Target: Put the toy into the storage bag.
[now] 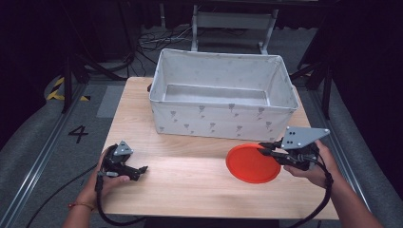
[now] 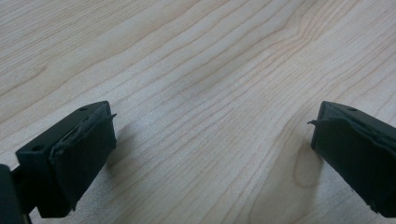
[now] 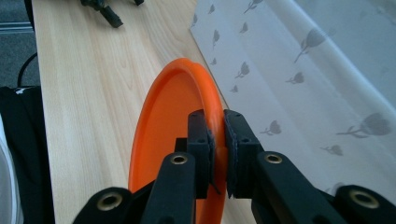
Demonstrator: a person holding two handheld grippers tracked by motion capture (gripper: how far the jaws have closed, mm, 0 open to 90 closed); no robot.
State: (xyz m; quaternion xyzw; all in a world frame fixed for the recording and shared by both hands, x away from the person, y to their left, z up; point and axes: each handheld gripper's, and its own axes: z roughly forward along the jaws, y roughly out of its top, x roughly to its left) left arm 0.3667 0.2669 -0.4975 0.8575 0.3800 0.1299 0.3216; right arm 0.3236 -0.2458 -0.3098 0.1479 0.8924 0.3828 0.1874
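Observation:
An orange plate (image 1: 252, 163) hangs over the right part of the wooden table (image 1: 190, 185), just in front of the white fabric bin (image 1: 221, 94). My right gripper (image 1: 263, 150) is shut on the plate's right rim; in the right gripper view the two black pads pinch the rim of the plate (image 3: 163, 126), and my right gripper (image 3: 219, 154) holds it on edge beside the bin's patterned wall (image 3: 303, 70). My left gripper (image 1: 141, 171) rests low at the table's front left. Its jaws stand wide apart in the left gripper view, my left gripper (image 2: 212, 135) holding nothing over bare wood.
The bin is large, open-topped and printed with small grey flowers, and it takes up the table's back half. Cables trail from both grippers off the front edge. Grey floor with a marked "4" (image 1: 78, 133) lies to the left, metal frame legs behind.

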